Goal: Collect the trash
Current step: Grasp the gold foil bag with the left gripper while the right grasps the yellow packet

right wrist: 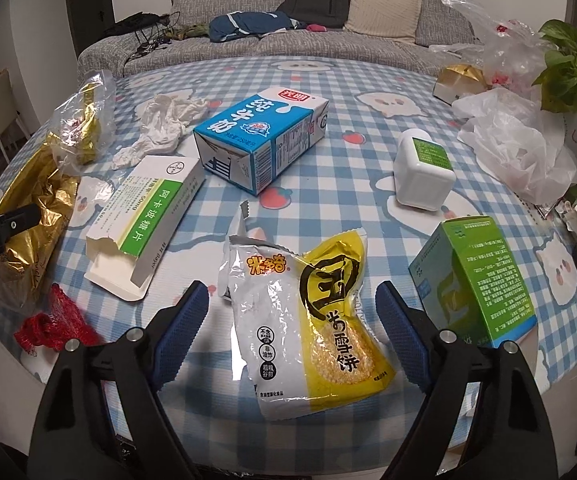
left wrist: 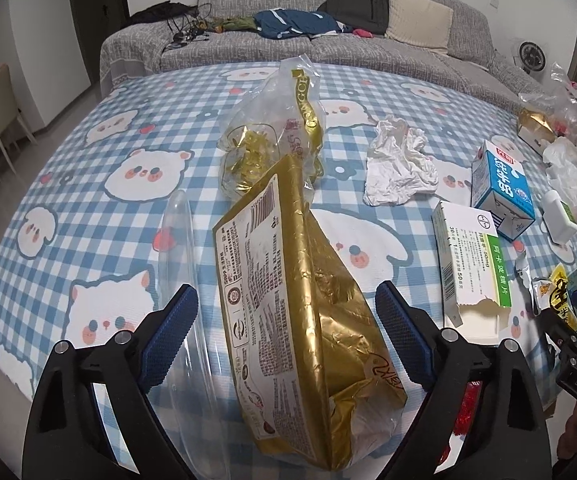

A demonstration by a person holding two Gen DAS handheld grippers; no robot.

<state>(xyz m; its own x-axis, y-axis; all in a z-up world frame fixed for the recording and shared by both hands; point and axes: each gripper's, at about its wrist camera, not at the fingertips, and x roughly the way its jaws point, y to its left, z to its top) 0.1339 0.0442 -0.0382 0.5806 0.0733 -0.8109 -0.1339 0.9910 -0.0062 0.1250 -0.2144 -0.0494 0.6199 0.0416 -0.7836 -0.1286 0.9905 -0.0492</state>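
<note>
A: Which step is this? Both claws look poised; nothing is lifted yet.

B: The reach before the grasp, I judge; the left claw (left wrist: 286,334) stands wide, astride the gold snack bag (left wrist: 308,312) lying on the tabletop (left wrist: 88,120), pads clear of it on both sides; it has hold of nothing.

A: And the right?

B: The right claw (right wrist: 292,328) is wide too, straddling the yellow-and-white rice cracker wrapper (right wrist: 308,320), which lies flat near the table's front edge; no pad touches it that I can see.

A: What does the next move call for?

B: Closing each pair of jaws onto its wrapper, I think; both are thin and crinkly, so the pads probably need to come low and pinch a raised fold; the milk carton (right wrist: 264,140), medicine box (right wrist: 148,224) and crumpled tissue (right wrist: 160,124) wait beyond.
</note>
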